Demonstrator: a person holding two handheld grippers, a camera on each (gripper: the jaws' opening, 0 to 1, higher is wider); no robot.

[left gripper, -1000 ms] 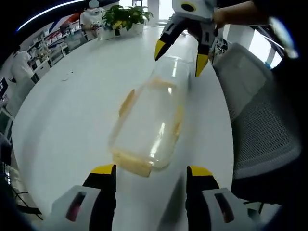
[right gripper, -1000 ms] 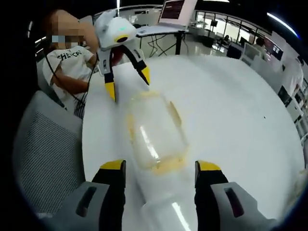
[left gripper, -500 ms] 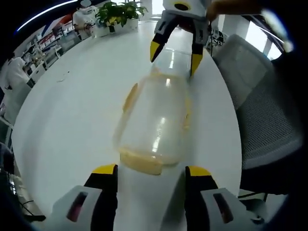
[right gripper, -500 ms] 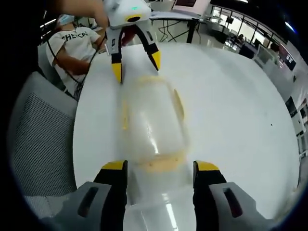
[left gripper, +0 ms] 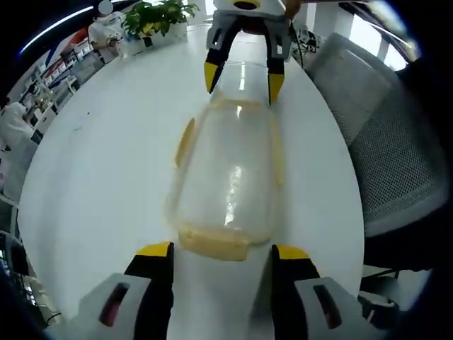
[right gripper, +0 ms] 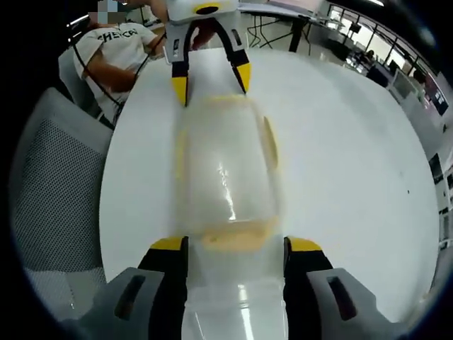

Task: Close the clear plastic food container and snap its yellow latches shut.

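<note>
White table (left gripper: 92,163), one container (left gripper: 226,177)

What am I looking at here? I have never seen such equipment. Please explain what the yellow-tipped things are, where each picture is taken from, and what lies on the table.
No robot here: a person holds one pair of tongs in each hand, and a camera rides on each. In the left gripper view, the left tongs rise from the bottom and the right tongs face them from the top. The right gripper view is the opposite: the right tongs below, the left tongs above. Between them, on the white round table, lies a clear plastic food container with yellow latches. Both tongs are open, one at each end of it; neither grips anything. A grey mesh chair stands beside the table.
</note>
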